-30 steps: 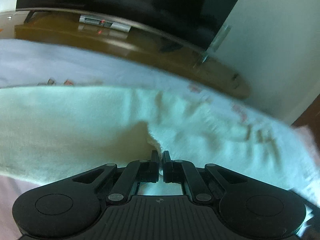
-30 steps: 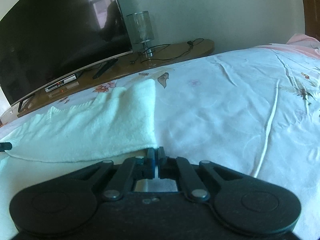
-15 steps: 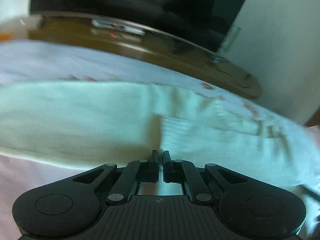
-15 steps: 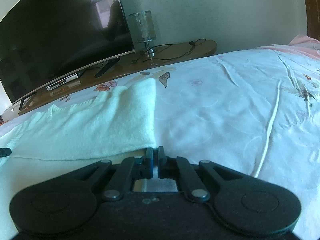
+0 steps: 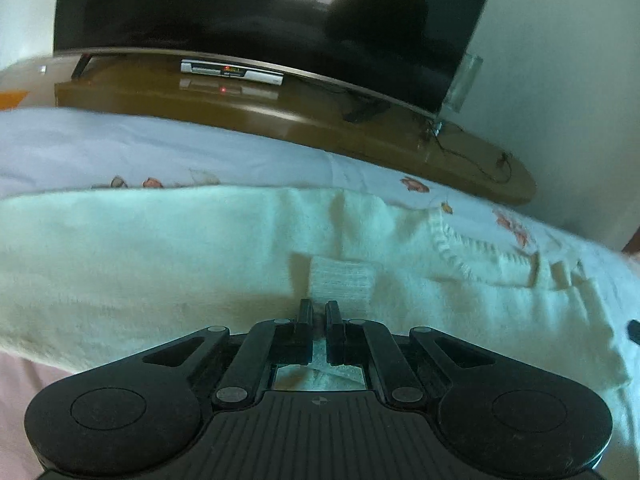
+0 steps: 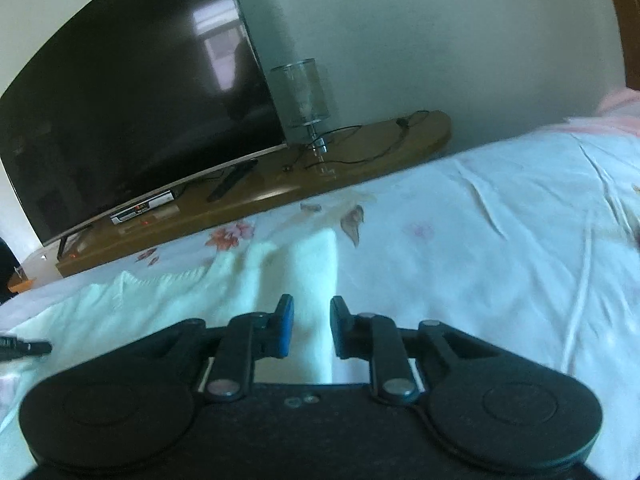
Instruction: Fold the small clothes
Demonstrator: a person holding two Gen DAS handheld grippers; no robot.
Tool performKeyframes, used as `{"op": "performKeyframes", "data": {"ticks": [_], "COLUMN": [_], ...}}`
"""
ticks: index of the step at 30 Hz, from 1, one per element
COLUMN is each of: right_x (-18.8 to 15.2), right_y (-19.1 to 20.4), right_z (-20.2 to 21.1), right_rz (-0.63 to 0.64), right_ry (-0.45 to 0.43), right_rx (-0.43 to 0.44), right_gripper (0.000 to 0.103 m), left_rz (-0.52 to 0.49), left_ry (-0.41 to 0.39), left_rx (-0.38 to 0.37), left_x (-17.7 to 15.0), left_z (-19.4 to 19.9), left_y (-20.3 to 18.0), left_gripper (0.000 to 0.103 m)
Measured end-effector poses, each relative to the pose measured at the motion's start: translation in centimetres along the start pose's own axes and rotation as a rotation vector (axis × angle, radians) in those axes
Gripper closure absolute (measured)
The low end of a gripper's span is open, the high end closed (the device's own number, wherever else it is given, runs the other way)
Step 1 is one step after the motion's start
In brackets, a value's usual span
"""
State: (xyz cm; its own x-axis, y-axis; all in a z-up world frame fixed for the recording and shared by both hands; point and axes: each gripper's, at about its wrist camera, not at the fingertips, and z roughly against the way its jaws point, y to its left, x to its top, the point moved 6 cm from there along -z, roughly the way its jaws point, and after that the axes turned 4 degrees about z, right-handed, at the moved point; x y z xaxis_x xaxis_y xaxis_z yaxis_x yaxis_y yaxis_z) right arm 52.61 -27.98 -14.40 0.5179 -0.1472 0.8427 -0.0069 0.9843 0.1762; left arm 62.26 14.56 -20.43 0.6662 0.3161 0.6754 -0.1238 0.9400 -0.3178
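A cream knitted sweater (image 5: 160,264) lies flat across the floral bedsheet (image 5: 80,148), with a ribbed cuff (image 5: 344,280) folded onto its body. My left gripper (image 5: 319,312) is shut on the sweater's near edge just below that cuff. In the right wrist view the sweater (image 6: 180,304) lies at the left, its right edge running up from my right gripper (image 6: 311,320). That gripper is open, its jaws apart over the sweater's edge and holding nothing. The tip of the left gripper shows at the far left of the right wrist view (image 6: 24,348).
A brown TV bench (image 6: 280,192) runs along the far side of the bed with a large dark TV (image 6: 132,100), a set-top box (image 5: 232,72), a glass lamp (image 6: 304,100) and cables. Bare floral sheet (image 6: 500,240) spreads to the right.
My right gripper has opened and let go of the sweater's edge. My left gripper has lowered its fold of the sweater so the cuff now lies flat on the body.
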Motion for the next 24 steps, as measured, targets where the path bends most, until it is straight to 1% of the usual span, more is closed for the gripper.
{"op": "performKeyframes", "data": {"ticks": [1,3,4,5,7,9,10,11,12,13,14,15,16,17,18,19,20,21,22,23,24], "right_x": [0.5,1.3,1.6,1.8,1.9,1.9,1.8,1.7,1.6,1.4,1.4,1.4,1.4,1.5,1.5,1.5,1.5,1.8,2.4,2.9,3.3], "right_y": [-0.2,-1.2,-2.0,-2.8,-4.1,-4.3,-4.2,-3.8,-3.3,-2.9,-2.9,-2.9,-2.6,-2.2,-2.0,-2.0,-2.1,-2.2,-2.3,-2.0,-1.5], "right_z": [-0.9,-2.9,-3.7,-4.6,-6.0,-6.7,-6.8,-7.1,-7.2,-7.5,-7.6,-7.5,-7.4,-7.3,-7.1,-7.0,-7.0,-6.6,-6.2,-5.7,-5.6], "right_rz": [-0.003,-0.043,-0.081,-0.125,-0.205,-0.226,-0.228,-0.212,-0.172,-0.076,-0.039,-0.037,0.005,0.067,0.098,0.111,0.112,0.103,0.1,0.109,0.12], "right_ry": [0.009,0.039,0.041,0.05,0.077,0.086,0.091,0.102,0.11,0.127,0.122,0.117,0.107,0.097,0.086,0.087,0.101,0.082,0.045,0.01,0.005], "right_rx": [0.006,0.024,0.046,0.06,0.099,0.155,0.173,0.206,0.209,0.123,0.088,0.072,0.02,-0.044,-0.086,-0.124,-0.122,-0.102,-0.081,-0.058,-0.037], "right_gripper": [0.078,0.074,0.066,0.061,0.061,0.064,0.068,0.086,0.097,0.096,0.097,0.097,0.099,0.098,0.097,0.09,0.089,0.088,0.084,0.081,0.081], "left_rz": [0.013,0.008,-0.006,-0.015,-0.061,-0.118,-0.15,-0.178,-0.199,-0.207,-0.218,-0.224,-0.223,-0.223,-0.215,-0.191,-0.172,-0.165,-0.162,-0.165,-0.18], "left_ry": [0.001,-0.028,-0.046,-0.055,-0.054,-0.033,-0.045,-0.048,-0.054,-0.061,-0.066,-0.072,-0.072,-0.066,-0.06,-0.068,-0.106,-0.134,-0.155,-0.16,-0.15], "left_rx": [0.002,0.013,0.015,0.013,0.044,0.085,0.101,0.125,0.156,0.18,0.206,0.206,0.201,0.193,0.184,0.176,0.157,0.144,0.113,0.08,0.051], "left_x": [0.1,0.5,0.8,0.9,0.9,0.5,0.4,0.4,0.3,0.3,0.2,0.1,0.1,0.3,0.5,0.9,1.4,1.9,2.3,2.5,2.5], "left_z": [0.2,0.6,0.8,0.7,0.3,-0.5,-0.5,-0.4,-0.3,-0.2,-0.2,-0.2,-0.1,0.0,0.2,0.6,1.5,1.9,2.3,2.3,1.9], "left_y": [0.1,-0.2,-0.5,-0.7,-1.0,-1.1,-1.3,-1.6,-1.8,-1.7,-1.6,-1.4,-1.4,-1.3,-1.2,-1.1,-1.2,-1.4,-2.2,-3.0,-4.1], "left_gripper": [0.099,0.099,0.099,0.099,0.099,0.099,0.099,0.098,0.098,0.099,0.099,0.099,0.099,0.099,0.099,0.099,0.099,0.099,0.099,0.099,0.099]}}
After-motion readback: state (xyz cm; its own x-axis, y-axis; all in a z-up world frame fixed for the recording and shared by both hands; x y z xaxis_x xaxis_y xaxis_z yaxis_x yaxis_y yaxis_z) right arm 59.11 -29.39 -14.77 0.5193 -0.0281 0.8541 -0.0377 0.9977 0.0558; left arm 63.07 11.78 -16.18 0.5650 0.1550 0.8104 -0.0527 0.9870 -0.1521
